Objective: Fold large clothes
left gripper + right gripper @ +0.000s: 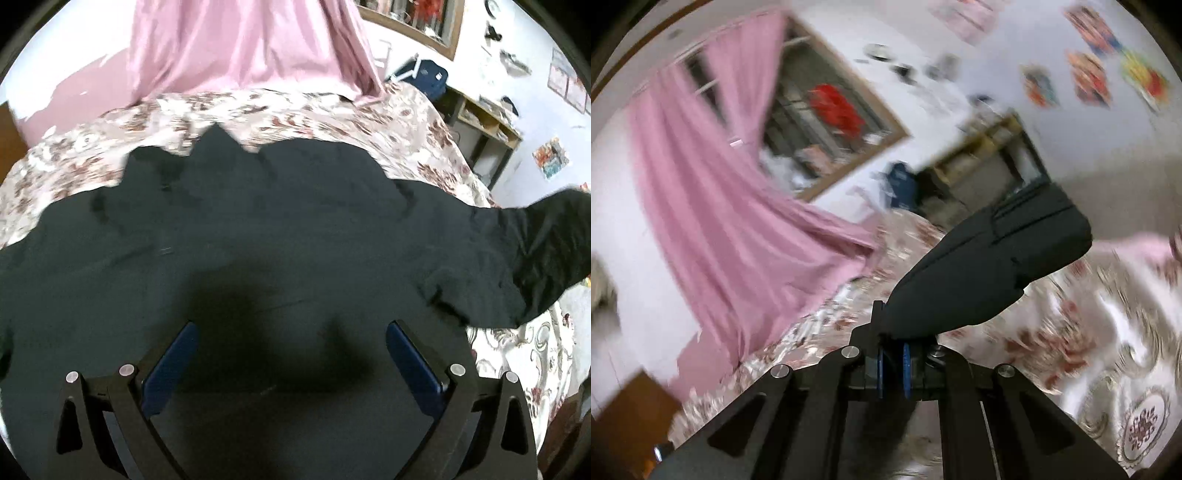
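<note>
A large black garment lies spread over a flowered bedspread in the left wrist view. Its right end, a sleeve, rises off the bed toward the right edge. My left gripper hovers over the garment's middle, open, its blue pads wide apart with nothing between them. In the right wrist view my right gripper is shut on the black sleeve end, which sticks up and away from the pinched blue pads above the bed.
A pink curtain hangs behind the bed. A framed window sits in the wall beside it. A wooden shelf unit and a blue case stand past the bed's far right corner. Pictures hang on the white wall.
</note>
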Tool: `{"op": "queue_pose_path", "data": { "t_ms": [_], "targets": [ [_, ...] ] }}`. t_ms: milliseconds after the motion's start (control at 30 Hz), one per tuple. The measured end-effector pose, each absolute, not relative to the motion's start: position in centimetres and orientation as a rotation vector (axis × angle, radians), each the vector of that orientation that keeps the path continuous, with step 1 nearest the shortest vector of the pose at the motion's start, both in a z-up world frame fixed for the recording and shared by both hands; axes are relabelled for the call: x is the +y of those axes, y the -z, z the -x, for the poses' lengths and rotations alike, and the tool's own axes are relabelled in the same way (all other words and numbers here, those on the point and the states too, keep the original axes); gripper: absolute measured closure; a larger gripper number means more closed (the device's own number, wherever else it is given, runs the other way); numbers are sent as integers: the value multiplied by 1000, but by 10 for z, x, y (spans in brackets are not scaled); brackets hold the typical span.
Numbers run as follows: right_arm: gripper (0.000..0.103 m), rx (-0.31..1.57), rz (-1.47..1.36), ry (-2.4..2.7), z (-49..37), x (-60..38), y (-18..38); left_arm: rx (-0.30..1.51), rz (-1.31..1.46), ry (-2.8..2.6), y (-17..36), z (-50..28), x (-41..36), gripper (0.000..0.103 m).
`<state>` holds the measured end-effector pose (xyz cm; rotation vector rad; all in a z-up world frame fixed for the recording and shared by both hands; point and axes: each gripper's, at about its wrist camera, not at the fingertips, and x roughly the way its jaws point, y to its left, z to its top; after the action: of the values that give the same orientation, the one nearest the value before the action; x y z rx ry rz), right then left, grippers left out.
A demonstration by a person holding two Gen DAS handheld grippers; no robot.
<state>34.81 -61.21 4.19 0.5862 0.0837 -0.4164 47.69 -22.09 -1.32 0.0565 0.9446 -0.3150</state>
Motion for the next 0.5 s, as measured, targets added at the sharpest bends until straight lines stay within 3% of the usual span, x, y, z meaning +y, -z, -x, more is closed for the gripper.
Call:
{"op": "queue_pose_path", "data": {
  "t_ms": [233, 500],
  "targets": [
    [96, 99, -278, 252, -380, -495, -119, 938, 113, 248, -8, -454, -98, 0],
    [96, 290, -36, 65, -418, -383, -122, 890, 320, 218, -4, -437, 8, 0]
  ]
}}
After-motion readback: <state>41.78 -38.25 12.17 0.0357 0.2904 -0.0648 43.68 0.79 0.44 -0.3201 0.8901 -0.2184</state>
